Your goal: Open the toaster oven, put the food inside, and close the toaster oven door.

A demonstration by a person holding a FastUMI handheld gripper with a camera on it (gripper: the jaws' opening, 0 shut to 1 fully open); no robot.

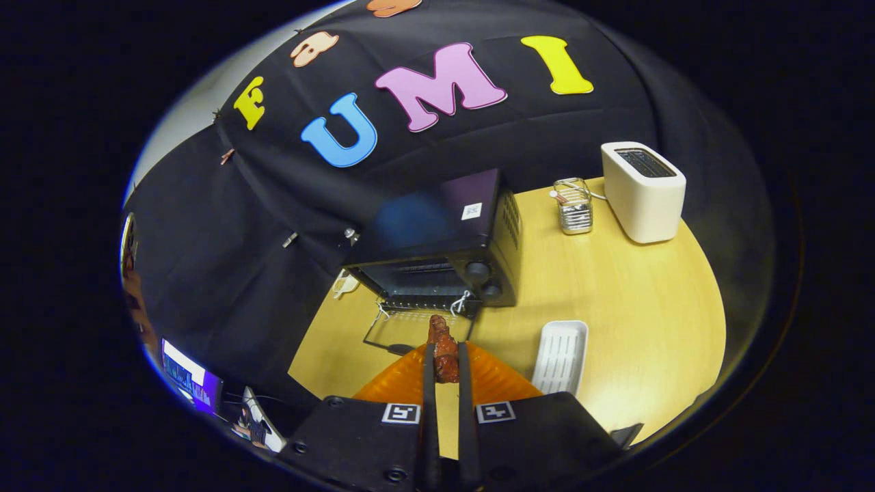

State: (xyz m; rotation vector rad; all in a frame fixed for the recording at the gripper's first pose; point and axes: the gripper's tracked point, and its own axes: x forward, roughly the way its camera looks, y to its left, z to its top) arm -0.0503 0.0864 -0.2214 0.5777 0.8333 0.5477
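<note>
Food [444, 352], a brown piece with its long axis running along the fingers, is pinched in the tongs [446, 362] above the orange plate [502, 383]. Straight ahead beyond it, the toaster oven [451, 253] stands open on the worktop [615, 307].

The tabletop [615, 307] looks like pale wood laminate, smooth with a soft sheen. The toaster oven [444, 246] has a dark, glossy top that mirrors colour. Right of it stand a shiny wire-metal holder [574, 207] and a matt, smooth cream toaster [644, 195]. The ribbed white tray [560, 355] looks plastic. The food [444, 352] pinched in the jaws is glazed and lumpy.
</note>
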